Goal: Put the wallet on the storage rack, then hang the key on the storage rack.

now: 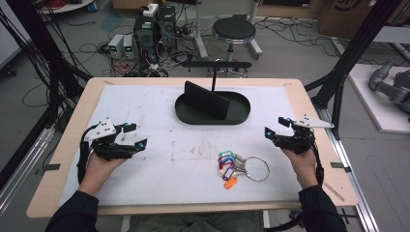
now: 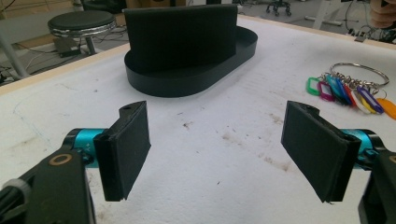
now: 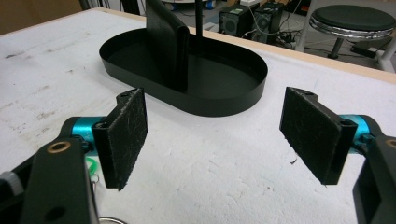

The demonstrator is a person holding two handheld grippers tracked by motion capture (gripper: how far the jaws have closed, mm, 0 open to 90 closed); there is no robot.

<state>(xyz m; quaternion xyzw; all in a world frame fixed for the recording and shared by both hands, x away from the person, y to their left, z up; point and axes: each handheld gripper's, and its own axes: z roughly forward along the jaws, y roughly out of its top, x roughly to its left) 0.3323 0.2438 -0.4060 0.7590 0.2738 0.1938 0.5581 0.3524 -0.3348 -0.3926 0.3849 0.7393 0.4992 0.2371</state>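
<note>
Key ring [image 1: 244, 166] lies between spread left claw [image 1: 138, 136] and spread right claw [image 1: 273, 126], near black tray [image 1: 241, 116].

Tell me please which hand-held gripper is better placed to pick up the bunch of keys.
Probably the right hand-held gripper. The bunch of keys lies on the white mat toward the right side, closer to it than to the left hand-held gripper. Both stand open and empty.

Black oval tray [image 1: 212, 115]; silver ring with green, pink, blue, orange tags [image 1: 231, 169] left of right gripper [image 1: 277, 128]; stained white mat [image 1: 145, 145].
</note>
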